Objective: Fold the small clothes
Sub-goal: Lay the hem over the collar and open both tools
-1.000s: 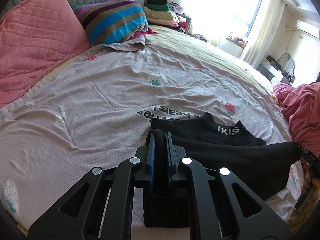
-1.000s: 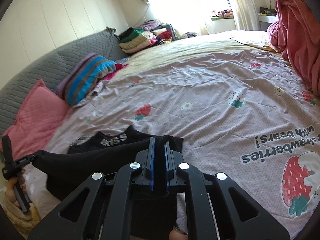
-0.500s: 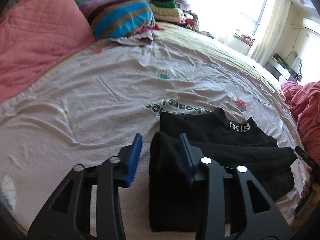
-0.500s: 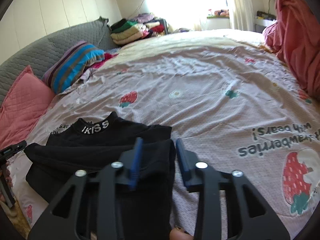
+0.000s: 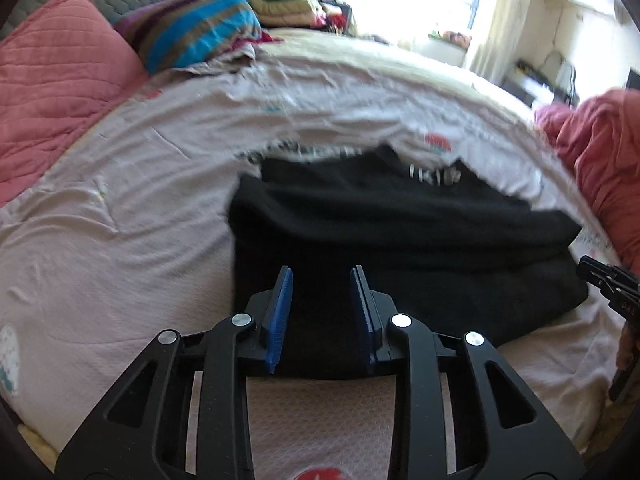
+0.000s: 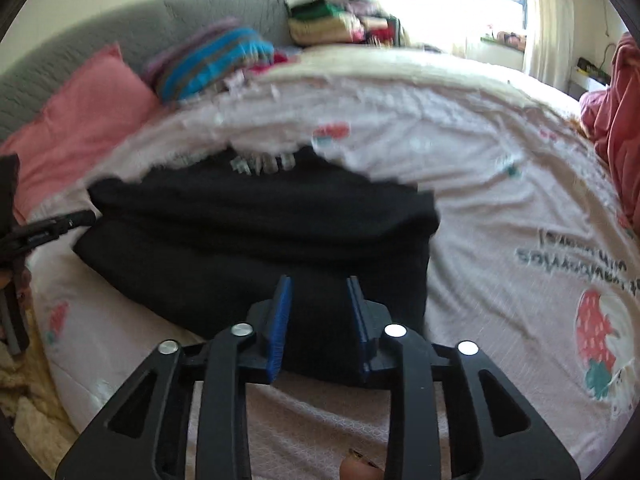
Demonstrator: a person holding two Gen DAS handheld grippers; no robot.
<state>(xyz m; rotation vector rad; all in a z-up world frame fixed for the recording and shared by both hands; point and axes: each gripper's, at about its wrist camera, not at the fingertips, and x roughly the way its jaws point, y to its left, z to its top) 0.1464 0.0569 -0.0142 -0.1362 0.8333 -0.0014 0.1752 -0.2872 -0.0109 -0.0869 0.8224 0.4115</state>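
A black garment [image 5: 400, 232] with white lettering at its collar lies folded on the pink strawberry-print bedsheet [image 5: 132, 208]; its near half is laid over the far half. It also shows in the right wrist view [image 6: 256, 240]. My left gripper [image 5: 322, 276] is open and empty, its blue pads just above the garment's near left edge. My right gripper [image 6: 318, 282] is open and empty above the garment's near right edge. Each gripper shows at the edge of the other's view, the right one [image 5: 612, 284] and the left one [image 6: 36, 232]. Both views are motion-blurred.
A pink pillow [image 5: 60, 92] and a striped pillow [image 5: 192, 36] lie at the headboard. Folded clothes [image 5: 288, 4] are stacked at the far corner. A red blanket [image 5: 600, 160] is heaped on the right side of the bed.
Both grippers were shut on the garment's edge a second ago, then opened and let it drop onto the bed. Both have since pulled back toward me.
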